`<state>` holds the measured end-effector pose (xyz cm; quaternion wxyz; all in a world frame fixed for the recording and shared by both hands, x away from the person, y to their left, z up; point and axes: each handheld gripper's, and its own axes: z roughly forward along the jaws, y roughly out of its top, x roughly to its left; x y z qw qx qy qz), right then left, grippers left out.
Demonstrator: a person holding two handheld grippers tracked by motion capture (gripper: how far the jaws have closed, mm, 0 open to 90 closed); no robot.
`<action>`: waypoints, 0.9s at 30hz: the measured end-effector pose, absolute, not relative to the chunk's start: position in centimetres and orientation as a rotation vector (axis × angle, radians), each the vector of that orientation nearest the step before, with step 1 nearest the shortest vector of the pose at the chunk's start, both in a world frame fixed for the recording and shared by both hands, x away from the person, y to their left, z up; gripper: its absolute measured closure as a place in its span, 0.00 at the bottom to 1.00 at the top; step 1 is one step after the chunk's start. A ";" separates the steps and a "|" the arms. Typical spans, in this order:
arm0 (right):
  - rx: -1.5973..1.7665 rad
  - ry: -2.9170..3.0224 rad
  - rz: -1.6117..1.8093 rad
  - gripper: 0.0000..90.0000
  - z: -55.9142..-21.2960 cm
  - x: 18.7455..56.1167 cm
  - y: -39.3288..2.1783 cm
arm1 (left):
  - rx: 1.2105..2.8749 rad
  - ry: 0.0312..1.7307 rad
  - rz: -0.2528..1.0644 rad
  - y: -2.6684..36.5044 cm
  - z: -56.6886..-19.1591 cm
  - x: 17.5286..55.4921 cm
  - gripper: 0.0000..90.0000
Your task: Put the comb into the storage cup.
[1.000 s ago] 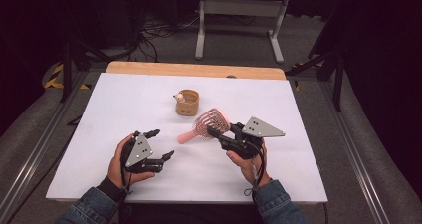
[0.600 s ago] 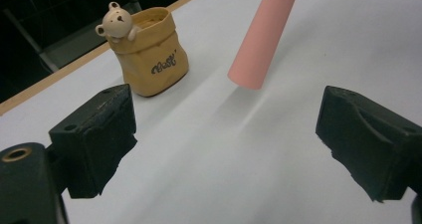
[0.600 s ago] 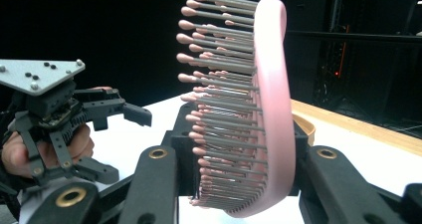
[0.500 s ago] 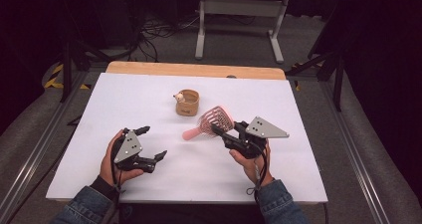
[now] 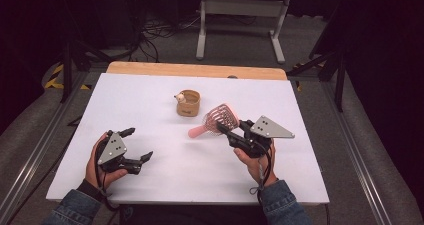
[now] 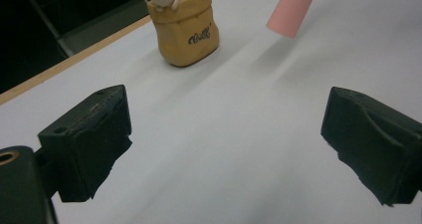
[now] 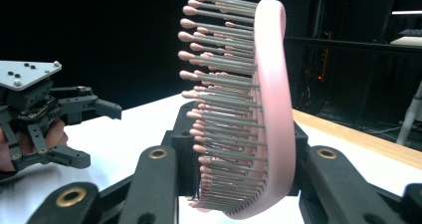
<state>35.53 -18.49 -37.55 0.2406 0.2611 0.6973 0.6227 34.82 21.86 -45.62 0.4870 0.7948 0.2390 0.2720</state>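
A pink hairbrush (image 5: 219, 118) hangs just above the white table, and my right gripper (image 5: 231, 132) is shut on its head, with the handle (image 5: 197, 131) pointing left. In the right gripper view the brush (image 7: 261, 99) stands on edge between the jaws of the right gripper (image 7: 239, 184), bristles to the left. My left gripper (image 5: 138, 144) sits at the near left with its jaws wide; they have just been opening and hold nothing. The left gripper view looks past the left gripper (image 6: 229, 139) at bare table. A small tan pot (image 5: 188, 103) with a bear figure stands mid-table.
The white table (image 5: 150, 100) ends in a wooden strip (image 5: 195, 70) at its far edge. In the left gripper view the tan pot (image 6: 186, 30) and the brush's pink handle tip (image 6: 292, 7) lie ahead. The left gripper (image 7: 97, 134) shows far left in the right gripper view.
My left hand has slid left across the table and its jaws have spread wider. The right hand with the brush has stayed nearly still.
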 end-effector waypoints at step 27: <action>0.729 1.885 1.635 0.71 -36.3 36.7 -18.5 | 1.915 0.596 0.654 23.4 -45.8 34.4 0.06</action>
